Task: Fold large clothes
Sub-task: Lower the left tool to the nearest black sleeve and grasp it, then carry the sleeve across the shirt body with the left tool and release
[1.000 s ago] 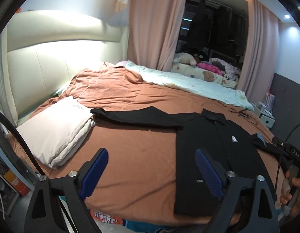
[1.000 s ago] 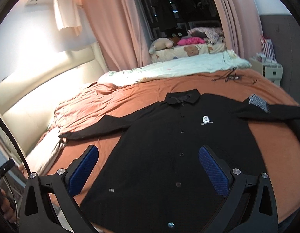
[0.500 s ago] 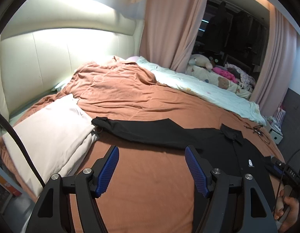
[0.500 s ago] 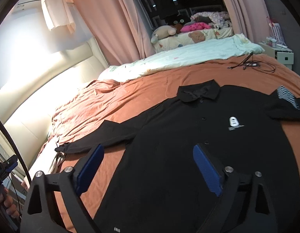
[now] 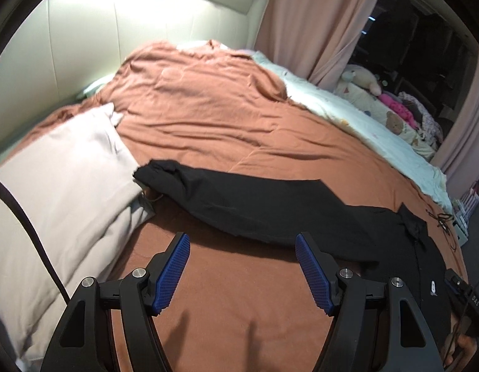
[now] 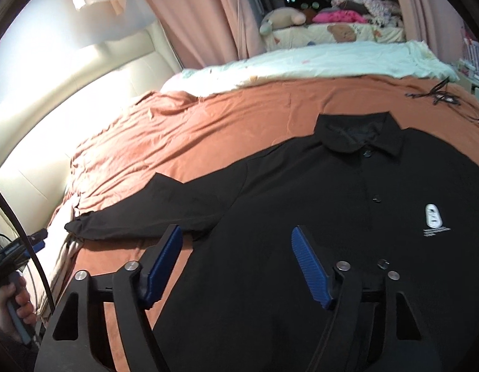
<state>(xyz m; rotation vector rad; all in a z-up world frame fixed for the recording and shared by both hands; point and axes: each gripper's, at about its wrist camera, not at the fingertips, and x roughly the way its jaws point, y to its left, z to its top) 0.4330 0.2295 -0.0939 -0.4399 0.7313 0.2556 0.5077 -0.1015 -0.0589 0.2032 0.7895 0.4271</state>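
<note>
Both grippers have dropped closer to the bed since a second ago. Left gripper [image 5: 242, 241] spread, empty, over the orange sheet [image 5: 227, 130], just short of the black shirt's [image 6: 332, 217] sleeve [image 5: 239, 201]. Right gripper [image 6: 235, 234] closing, nothing pinched, over the shirt's side. Pillow [image 5: 59, 179] left, curtain [image 5: 307, 21] behind.

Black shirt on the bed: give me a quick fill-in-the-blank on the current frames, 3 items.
1. The black shirt lies on a bedspread coloured ____.
2. The cuff of the sleeve ends beside a pale ____.
3. The left gripper grips ____; the right gripper, jaws closing, hangs over the shirt's body.

Missing: orange-brown; pillow; nothing
</note>
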